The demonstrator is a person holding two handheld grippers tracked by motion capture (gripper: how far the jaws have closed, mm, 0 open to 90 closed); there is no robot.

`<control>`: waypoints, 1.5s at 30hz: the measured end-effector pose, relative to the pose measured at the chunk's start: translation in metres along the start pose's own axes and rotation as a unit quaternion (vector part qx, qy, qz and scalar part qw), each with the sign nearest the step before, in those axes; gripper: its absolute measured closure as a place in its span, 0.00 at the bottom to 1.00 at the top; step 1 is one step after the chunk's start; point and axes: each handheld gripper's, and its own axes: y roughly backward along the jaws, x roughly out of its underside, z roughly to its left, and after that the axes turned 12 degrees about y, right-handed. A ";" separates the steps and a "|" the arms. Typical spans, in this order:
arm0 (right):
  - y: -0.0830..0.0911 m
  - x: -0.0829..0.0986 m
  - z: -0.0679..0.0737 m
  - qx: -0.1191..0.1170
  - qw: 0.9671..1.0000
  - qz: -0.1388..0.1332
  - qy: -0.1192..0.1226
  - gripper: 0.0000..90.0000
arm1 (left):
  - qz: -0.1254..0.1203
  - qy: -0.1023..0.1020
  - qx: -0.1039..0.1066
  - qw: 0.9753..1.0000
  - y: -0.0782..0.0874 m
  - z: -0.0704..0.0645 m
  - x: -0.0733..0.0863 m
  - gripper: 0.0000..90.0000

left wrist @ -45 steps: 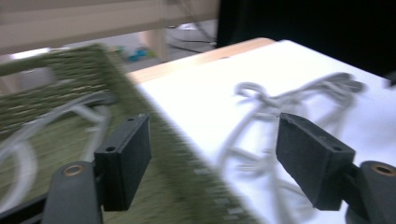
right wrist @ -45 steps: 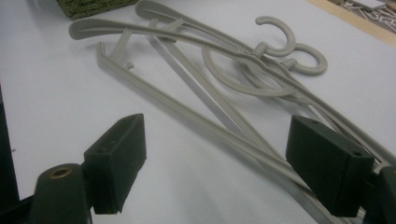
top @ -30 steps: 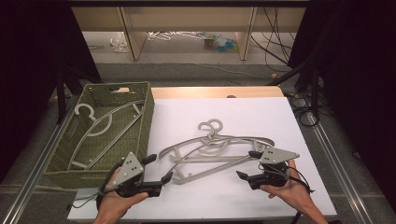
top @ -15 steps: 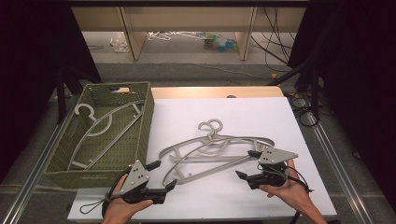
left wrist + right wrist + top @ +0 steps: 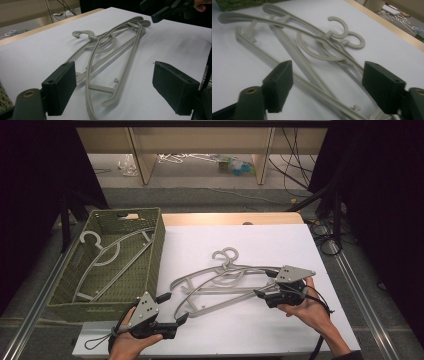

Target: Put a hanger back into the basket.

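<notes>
A: Hangers [image 5: 225, 280], grey plastic, tangled pile mid-sheet, hooks pointing to the far edge. Where are the grippers?

B: Left gripper [image 5: 170, 307] sits at the near left, jaws spread wide, nothing between them. In the left gripper view the pile's near end lies on the sheet ahead of the gap, not touched.

A: Right one?

B: Right gripper [image 5: 260, 292] is at the pile's right end, jaws also apart, gripping nothing. In the right gripper view the hanger bars run between the jaws. Can't tell if a pad touches.

A: Surface?

B: White sheet [image 5: 280, 245] over a light wood table [image 5: 230, 218]; wood strip shows along the far edge. Green basket [image 5: 152, 265] stands off the sheet's left side, one more hanger [image 5: 107, 255] lying inside it.

A: Room?

B: Dark on both flanks. Pale cabinet legs [image 5: 140, 157] beyond the table, cables [image 5: 292, 155] on the floor to the right, loose clutter [image 5: 235, 165] under the cabinet. Metal rails [image 5: 360, 295] run along both table sides.

A: Any text or logos?

B: None legible on the hangers, basket or grippers.
</notes>
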 end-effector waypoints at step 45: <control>-0.109 0.003 -0.053 -0.015 0.967 0.190 0.166 0.75 | 0.003 0.020 0.017 1.000 0.001 0.003 0.001 0.22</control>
